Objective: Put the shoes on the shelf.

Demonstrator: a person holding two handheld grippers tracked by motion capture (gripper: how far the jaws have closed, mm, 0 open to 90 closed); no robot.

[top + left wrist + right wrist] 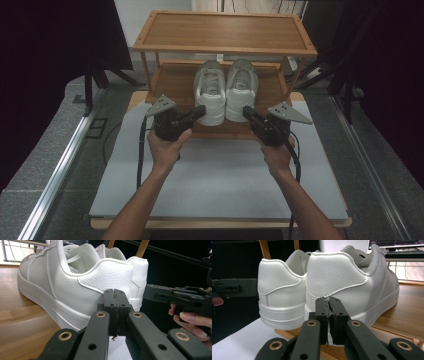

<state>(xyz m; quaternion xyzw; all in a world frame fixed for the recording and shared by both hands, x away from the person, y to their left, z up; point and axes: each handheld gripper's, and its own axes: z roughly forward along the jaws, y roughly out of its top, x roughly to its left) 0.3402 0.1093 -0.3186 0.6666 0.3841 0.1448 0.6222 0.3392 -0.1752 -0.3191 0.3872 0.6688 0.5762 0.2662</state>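
- White sneakers (226,90) paired on lower shelf of wooden rack (170,82), heels at front edge, top shelf overhead.
- Left tongs (201,110) together, empty, beside left heel.
- Right tongs (246,111) together, empty, beside right heel.

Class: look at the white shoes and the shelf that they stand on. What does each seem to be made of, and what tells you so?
White shoes: probably leather or an imitation, matt, with pebbled grain and stitched seams at the heel. Shelf: seemingly wood, perhaps bamboo, smooth, with a streaked brown grain.
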